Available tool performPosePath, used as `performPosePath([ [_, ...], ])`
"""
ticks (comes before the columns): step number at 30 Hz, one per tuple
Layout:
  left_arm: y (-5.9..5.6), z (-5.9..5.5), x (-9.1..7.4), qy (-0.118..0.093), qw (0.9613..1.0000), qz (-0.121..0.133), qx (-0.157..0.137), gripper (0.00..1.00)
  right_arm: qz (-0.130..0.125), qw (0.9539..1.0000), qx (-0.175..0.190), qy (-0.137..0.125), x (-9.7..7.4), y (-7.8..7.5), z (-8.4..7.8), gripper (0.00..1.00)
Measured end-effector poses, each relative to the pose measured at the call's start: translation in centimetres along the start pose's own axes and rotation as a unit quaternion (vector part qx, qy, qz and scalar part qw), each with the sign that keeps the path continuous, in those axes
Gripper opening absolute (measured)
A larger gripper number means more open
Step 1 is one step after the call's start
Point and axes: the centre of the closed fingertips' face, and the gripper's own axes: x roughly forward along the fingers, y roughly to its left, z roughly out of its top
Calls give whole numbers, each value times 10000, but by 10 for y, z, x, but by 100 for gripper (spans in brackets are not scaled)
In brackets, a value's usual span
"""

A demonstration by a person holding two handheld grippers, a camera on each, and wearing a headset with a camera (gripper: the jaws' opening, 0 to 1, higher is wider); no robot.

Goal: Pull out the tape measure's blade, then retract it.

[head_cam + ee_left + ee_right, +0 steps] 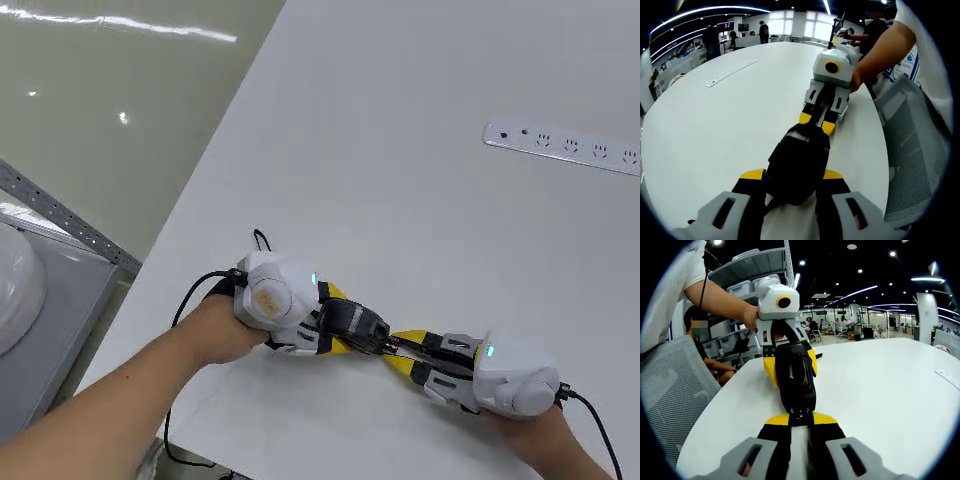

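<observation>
A black tape measure [355, 324] lies low over the white table [400, 150], gripped across its case by my left gripper [336, 320]. In the left gripper view the yellow-tipped jaws of the left gripper [792, 175] are shut on the tape measure [797, 162]. My right gripper [402, 350] faces it from the right, almost touching the case. In the right gripper view the right gripper [801, 419] is shut on the blade's end tab [800, 414], just in front of the tape measure [795, 371]. Hardly any blade shows between case and jaws.
A white power strip [560, 147] lies at the far right of the table. A grey metal shelf [60, 215] stands left of the table's near edge. A mesh chair [910, 150] stands behind the person. Black cables [195, 290] trail from both grippers.
</observation>
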Motion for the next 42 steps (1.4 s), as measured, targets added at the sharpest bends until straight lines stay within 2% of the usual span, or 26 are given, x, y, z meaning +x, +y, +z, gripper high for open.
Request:
performPosePath([
  [18,0,-1,0,22,10000,-48,78,33,-30,10000,13,4,-3,0,-2,12],
  [42,0,-2,0,88,9999,-76,116,32,-77,9999,126,17,-22,-4,-6,11],
])
